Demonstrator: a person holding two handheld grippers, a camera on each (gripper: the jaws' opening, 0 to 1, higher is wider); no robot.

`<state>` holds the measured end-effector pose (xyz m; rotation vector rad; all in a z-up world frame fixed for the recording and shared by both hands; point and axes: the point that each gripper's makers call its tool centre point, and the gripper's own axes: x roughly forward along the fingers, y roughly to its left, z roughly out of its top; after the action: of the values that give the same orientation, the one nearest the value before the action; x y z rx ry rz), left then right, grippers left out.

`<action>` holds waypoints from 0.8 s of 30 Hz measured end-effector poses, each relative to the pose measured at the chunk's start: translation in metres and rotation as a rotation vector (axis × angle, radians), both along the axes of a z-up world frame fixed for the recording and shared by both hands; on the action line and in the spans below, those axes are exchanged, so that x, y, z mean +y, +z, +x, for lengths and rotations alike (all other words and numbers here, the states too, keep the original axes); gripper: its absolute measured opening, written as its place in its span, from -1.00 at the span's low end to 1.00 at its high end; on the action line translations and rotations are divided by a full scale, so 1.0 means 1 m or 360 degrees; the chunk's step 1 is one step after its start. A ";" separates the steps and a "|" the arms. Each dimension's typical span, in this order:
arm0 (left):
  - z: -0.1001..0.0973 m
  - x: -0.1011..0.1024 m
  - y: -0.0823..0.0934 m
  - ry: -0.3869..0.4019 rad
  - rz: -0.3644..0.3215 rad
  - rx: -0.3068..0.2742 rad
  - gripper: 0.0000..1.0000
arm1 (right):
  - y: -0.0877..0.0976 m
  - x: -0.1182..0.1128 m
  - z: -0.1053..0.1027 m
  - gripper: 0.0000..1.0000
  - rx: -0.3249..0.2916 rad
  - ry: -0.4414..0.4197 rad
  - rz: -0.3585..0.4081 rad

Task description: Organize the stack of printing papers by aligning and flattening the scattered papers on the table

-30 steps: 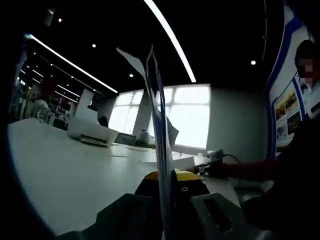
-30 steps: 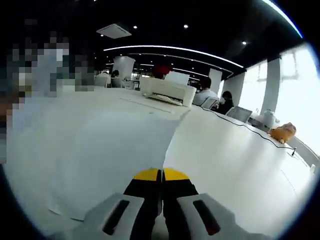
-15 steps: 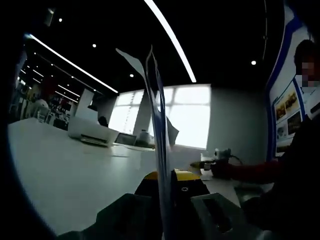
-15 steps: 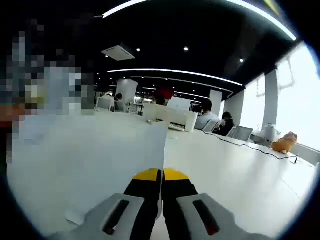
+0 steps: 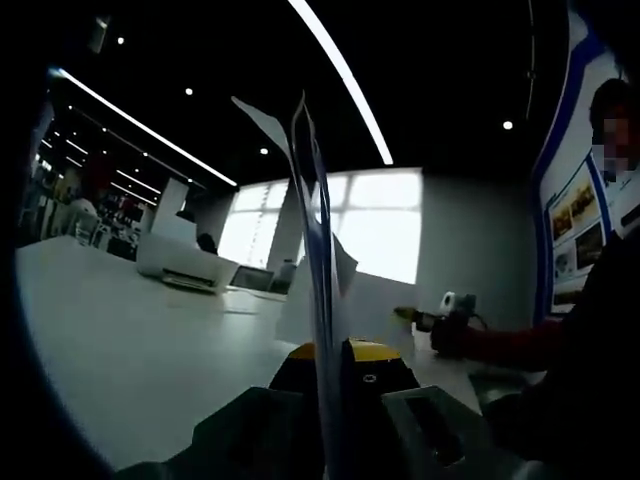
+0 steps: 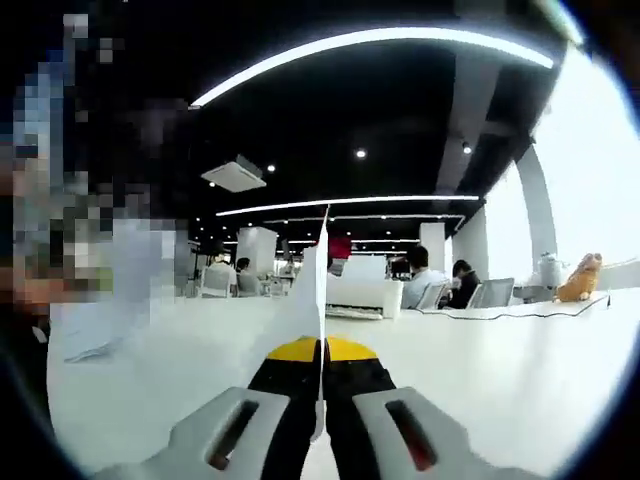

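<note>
My left gripper is shut on a stack of papers, which stands edge-on between the jaws and fans out slightly at the top. Beyond it, in the left gripper view, the right gripper comes in from the right, holding a single white sheet raised off the white table. In the right gripper view, my right gripper is shut on that sheet, which rises edge-on from between the yellow-tipped jaws above the table.
A white printer and a laptop sit at the table's far side. The person's dark sleeve reaches in at right. The right gripper view has a printer, seated people, a cable and an orange toy.
The right gripper has lifted its sheet from lying flat on the table to standing upright, rising and tilting up. The left gripper and its stack have stayed still.
</note>
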<state>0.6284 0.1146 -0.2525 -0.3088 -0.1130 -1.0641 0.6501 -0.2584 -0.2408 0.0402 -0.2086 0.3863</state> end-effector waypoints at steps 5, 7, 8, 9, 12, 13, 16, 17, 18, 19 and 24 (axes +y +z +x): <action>0.001 0.001 0.000 0.0002 -0.0004 0.0001 -0.88 | 0.023 0.003 -0.011 -1.00 -0.0075 -0.0024 0.0127; 0.001 0.001 0.000 0.0001 -0.0004 0.0001 -0.88 | 0.031 0.006 -0.018 -1.00 -0.0116 -0.0025 0.0152; 0.001 0.000 0.000 0.0001 -0.0004 0.0000 -0.88 | 0.035 0.008 -0.020 -1.00 -0.0132 -0.0024 0.0162; 0.001 0.000 0.000 0.0001 -0.0005 0.0000 -0.88 | 0.038 0.009 -0.023 -1.00 -0.0145 -0.0019 0.0184; 0.001 0.000 0.001 0.0002 -0.0007 0.0000 -0.88 | 0.048 0.014 -0.032 -1.00 -0.0184 -0.0006 0.0203; 0.001 0.000 0.001 0.0001 -0.0007 -0.0001 -0.88 | 0.050 0.015 -0.033 -1.00 -0.0191 -0.0002 0.0201; 0.001 0.001 0.001 0.0001 -0.0012 -0.0001 -0.88 | 0.057 0.020 -0.042 -1.00 -0.0215 0.0005 0.0186; 0.001 0.001 0.001 0.0001 -0.0014 -0.0001 -0.88 | 0.059 0.021 -0.045 -1.00 -0.0221 0.0006 0.0181; 0.002 0.001 0.001 0.0002 -0.0016 -0.0001 -0.88 | 0.061 0.021 -0.048 -1.00 -0.0227 0.0003 0.0177; 0.002 0.001 0.001 0.0002 -0.0017 0.0000 -0.88 | 0.063 0.021 -0.050 -1.00 -0.0233 0.0002 0.0178; 0.003 0.001 0.001 -0.0001 -0.0016 -0.0001 -0.88 | 0.066 0.020 -0.056 -1.00 -0.0236 0.0019 0.0208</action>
<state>0.6311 0.1160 -0.2513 -0.3178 -0.1190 -1.0646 0.5946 -0.2384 -0.1751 0.1419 -0.3798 0.3874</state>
